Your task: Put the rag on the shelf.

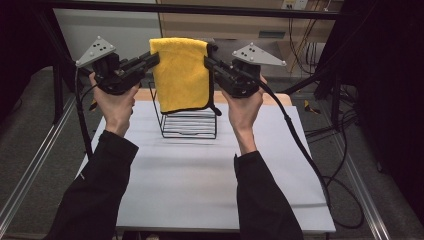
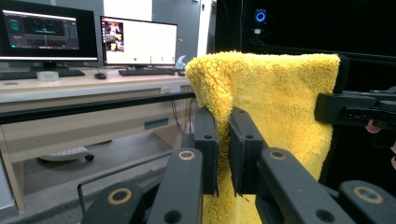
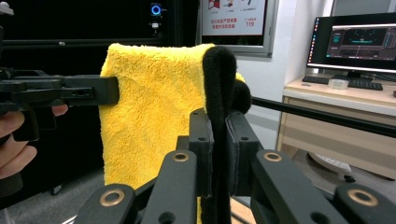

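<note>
Yellow towel (image 1: 181, 75), folded double with a black edge, hangs in the upper middle of the high view, held up in the air above a black wire rack (image 1: 189, 122). The left gripper (image 1: 150, 61) is clenched on its left edge and the right gripper (image 1: 210, 61) on its right edge; each gripper view shows its own jaws pinching the fluffy cloth. I judge the step in hand to be carrying the towel to the rack. The next move likely calls for lowering both hands evenly so the fold drops over the top wire, keeping the cloth taut before letting go.

The rack stands toward the far edge of a white table (image 1: 200, 185), which is otherwise bare. Beyond it, the gripper views show desks with monitors (image 2: 138, 42) and keyboards, and dark curtains at the sides
</note>
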`<state>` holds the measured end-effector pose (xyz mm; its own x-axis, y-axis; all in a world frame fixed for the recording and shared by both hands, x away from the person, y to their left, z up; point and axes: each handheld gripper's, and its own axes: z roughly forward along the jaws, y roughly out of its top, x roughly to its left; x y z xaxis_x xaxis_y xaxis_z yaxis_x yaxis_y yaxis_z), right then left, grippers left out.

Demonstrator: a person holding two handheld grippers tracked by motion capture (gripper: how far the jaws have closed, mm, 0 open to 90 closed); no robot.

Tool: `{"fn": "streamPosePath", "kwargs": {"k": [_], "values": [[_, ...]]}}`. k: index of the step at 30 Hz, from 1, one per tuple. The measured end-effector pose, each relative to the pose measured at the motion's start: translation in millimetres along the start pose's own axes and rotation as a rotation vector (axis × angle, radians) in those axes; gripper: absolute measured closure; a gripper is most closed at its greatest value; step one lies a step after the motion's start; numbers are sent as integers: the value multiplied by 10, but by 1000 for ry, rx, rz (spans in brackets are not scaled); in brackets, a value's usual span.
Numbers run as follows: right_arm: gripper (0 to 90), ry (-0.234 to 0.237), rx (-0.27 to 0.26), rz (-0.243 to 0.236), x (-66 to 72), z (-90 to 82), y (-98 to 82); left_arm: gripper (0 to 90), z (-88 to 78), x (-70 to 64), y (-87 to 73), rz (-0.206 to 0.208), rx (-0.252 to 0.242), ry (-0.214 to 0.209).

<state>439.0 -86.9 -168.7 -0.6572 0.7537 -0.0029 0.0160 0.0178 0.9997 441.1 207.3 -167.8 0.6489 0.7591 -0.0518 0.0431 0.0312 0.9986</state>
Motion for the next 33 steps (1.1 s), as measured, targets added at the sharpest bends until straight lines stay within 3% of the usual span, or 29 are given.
{"fn": "streamPosePath", "kwargs": {"k": [5,19,33], "values": [[829,-7,-5,-7,-20,68,57,825,36,53,55,23,-7,6],[829,-19,-54,-5,-61,234,206,825,90,185,148,4,-84,15],[829,-21,-95,-24,-108,328,279,826,161,241,256,1,-116,31]]}}
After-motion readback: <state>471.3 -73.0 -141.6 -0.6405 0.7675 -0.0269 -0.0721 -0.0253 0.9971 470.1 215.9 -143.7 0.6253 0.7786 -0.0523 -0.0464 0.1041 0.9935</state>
